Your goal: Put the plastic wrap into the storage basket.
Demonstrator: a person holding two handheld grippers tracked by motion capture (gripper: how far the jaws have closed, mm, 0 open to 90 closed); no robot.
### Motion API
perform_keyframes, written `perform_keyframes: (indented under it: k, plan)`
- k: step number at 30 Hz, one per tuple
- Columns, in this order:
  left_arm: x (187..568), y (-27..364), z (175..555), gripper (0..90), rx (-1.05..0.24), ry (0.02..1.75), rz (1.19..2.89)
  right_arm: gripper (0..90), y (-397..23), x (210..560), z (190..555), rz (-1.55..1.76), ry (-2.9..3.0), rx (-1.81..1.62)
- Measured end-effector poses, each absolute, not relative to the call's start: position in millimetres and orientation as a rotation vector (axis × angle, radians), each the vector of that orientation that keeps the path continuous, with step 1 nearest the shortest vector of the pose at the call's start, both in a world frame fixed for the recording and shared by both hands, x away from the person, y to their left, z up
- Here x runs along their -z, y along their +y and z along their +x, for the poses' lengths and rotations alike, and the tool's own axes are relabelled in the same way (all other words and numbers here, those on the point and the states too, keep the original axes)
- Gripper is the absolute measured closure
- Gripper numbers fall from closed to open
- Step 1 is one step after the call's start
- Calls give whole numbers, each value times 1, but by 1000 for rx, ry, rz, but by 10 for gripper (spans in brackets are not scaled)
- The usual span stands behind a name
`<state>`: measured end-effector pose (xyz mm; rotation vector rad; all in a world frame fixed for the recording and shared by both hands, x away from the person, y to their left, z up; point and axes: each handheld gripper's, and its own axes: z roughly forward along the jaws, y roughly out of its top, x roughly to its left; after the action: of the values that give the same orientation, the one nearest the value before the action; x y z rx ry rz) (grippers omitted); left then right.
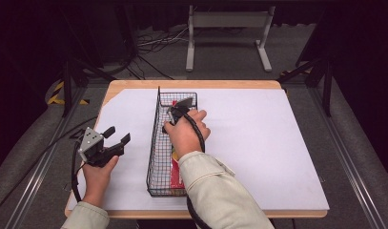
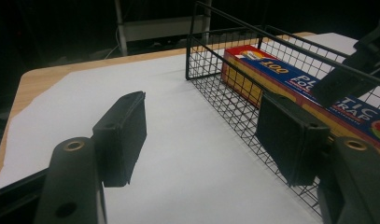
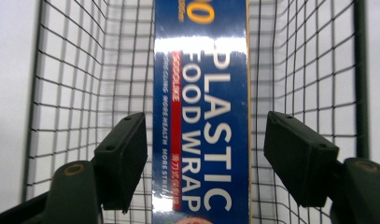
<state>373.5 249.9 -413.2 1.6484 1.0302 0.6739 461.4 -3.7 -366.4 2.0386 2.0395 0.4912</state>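
Two tools here, one in each hand, over a worktop [image 1: 258,143] covered with a white sheet. A long black wire basket [image 1: 156,143] sits left of the middle, running from near the front edge toward the back edge. Inside it lies a blue box [image 3: 201,116] of plastic food wrap, flat along the basket's length.

Right tool [image 1: 175,114] is held down over the basket's far half, jaws spread wide with the box lying between them in the right gripper view. They sit on either side of it and aren't gripping anything.

Left tool [image 1: 116,135] hovers near the worktop's left edge, just beside the basket's left wall, jaws also wide open and empty, pointing toward the basket.
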Motion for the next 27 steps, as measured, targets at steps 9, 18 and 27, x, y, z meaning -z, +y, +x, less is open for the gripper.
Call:
perform_keyframes:
  k: [9, 18, 27]
  plan:
    - [414, 250, 375, 336, -665, 1044, 1664, 294, -10, 343, 454, 1947, 2034, -655]
    - [415, 248, 376, 335, -655, 1053, 1670, 289, -33, 327, 450, 1928, 2016, -733]
    - [416, 249, 378, 335, -651, 1049, 1669, 264, -59, 315, 448, 1819, 2024, -807]
